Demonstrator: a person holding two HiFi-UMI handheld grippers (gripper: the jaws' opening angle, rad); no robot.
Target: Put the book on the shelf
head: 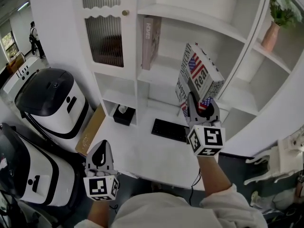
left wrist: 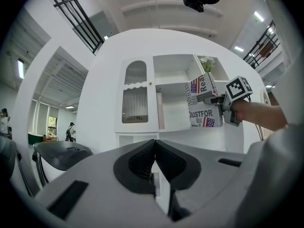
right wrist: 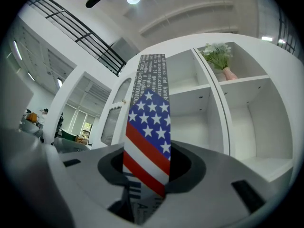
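Book (head: pixel 202 75): I have it in the air in front of the shelf (head: pixel 190 22), above the desk (head: pixel 142 151). It is tilted and in no compartment yet.
Right gripper (head: pixel 197 106): clamped on the book's lower end, with a jaw on each cover. In the right gripper view the flag-printed edge stands straight up out of the jaws.
Left gripper (head: pixel 100 158): jaws together with nothing between them, low on the left and well apart from the book.
Weight: it looks thick, so I judge it fairly heavy for a one-ended pinch. Most of it sits above the jaws, so it will want to swing.
Stiffness: rigid enough while squeezed shut. The pages could fan if my grip slackens.
Surface: the cover looks glossy, so I expect it to slide under the pads if I jerk.
Fragility: sturdy, though the corners could dent against a shelf board.
Best hold: across both covers and deep in the jaws, as now. I would add the left gripper under the far end if it tips.
Standing book (head: pixel 151 42): upright in the compartment to the left, with open space beside it.
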